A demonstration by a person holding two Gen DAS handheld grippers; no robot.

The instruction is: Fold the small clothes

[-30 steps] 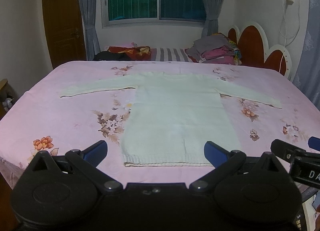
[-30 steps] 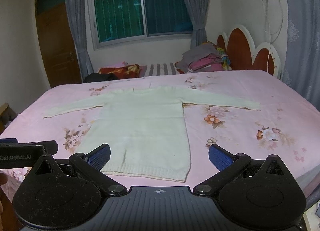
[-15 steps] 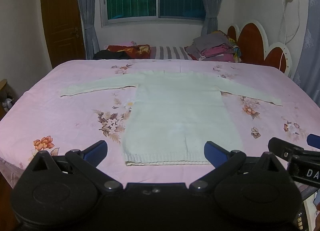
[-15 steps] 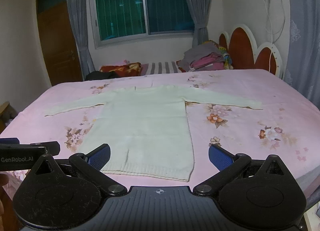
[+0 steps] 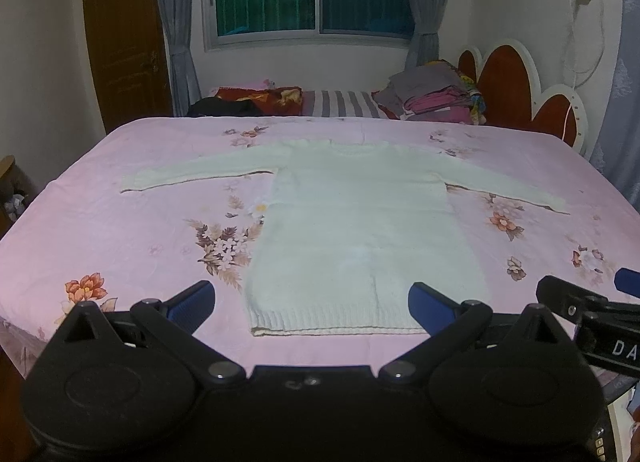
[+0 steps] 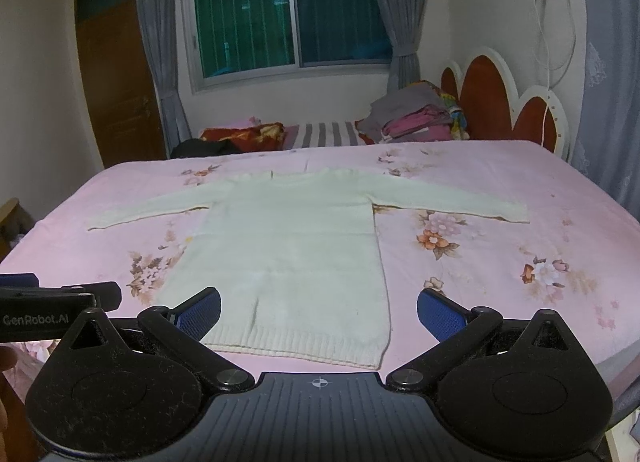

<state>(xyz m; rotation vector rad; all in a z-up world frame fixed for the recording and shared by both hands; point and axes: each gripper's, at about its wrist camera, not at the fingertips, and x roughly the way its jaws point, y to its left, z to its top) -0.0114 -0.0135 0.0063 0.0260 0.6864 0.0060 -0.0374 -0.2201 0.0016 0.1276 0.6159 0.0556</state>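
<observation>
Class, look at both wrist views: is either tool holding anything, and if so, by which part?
Nothing is held. The left tool and right tool are both open, short of the white sweater lying flat on the bed.

One sweater (image 5: 360,230), one bed (image 5: 100,222), one clothes pile (image 5: 432,98), two claws, one window (image 6: 288,18).
</observation>
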